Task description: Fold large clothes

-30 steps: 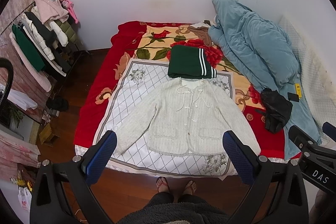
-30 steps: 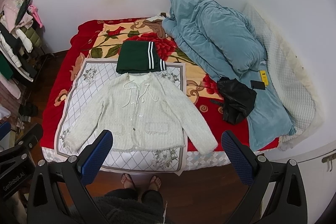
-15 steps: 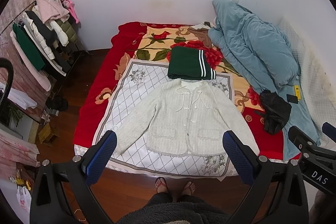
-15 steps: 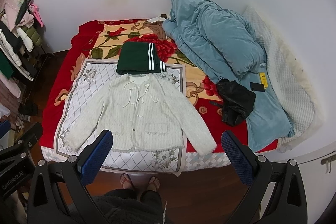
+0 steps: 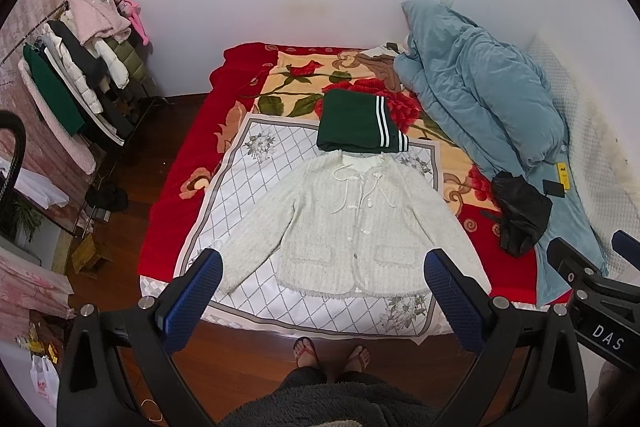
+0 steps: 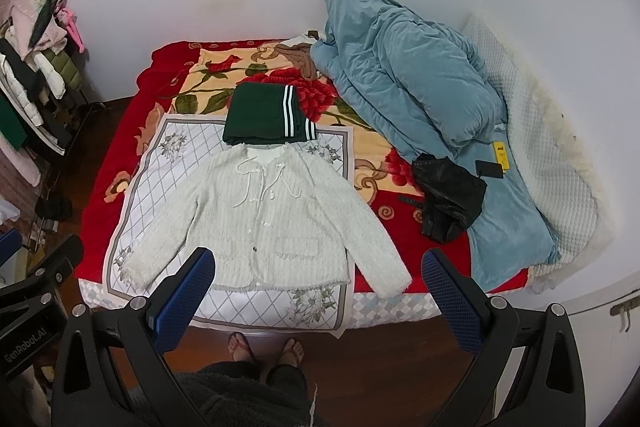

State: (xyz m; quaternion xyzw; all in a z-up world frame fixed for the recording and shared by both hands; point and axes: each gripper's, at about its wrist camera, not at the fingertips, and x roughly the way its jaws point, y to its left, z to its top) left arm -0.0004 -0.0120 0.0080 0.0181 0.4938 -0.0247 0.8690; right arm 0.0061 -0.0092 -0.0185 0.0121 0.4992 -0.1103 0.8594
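A cream knit cardigan (image 5: 352,223) (image 6: 264,219) lies spread flat, front up and buttoned, sleeves out to both sides, on a white diamond-pattern cloth (image 5: 240,183) (image 6: 148,179) over the bed. Just beyond its collar sits a folded green garment with white stripes (image 5: 356,127) (image 6: 264,115). My left gripper (image 5: 324,291) is open, held high above the bed's near edge, empty. My right gripper (image 6: 320,291) is open too, equally high and empty. Neither touches the cardigan.
A red floral blanket (image 5: 180,163) covers the bed. A blue duvet (image 5: 480,95) is heaped at the right, with a black bag (image 5: 520,211) beside it. A loaded clothes rack (image 5: 80,75) stands at the left. The person's feet in sandals (image 5: 332,351) stand on the wooden floor.
Both views have drifted only slightly; the cardigan and the other clothes lie as before, and both grippers stay open.
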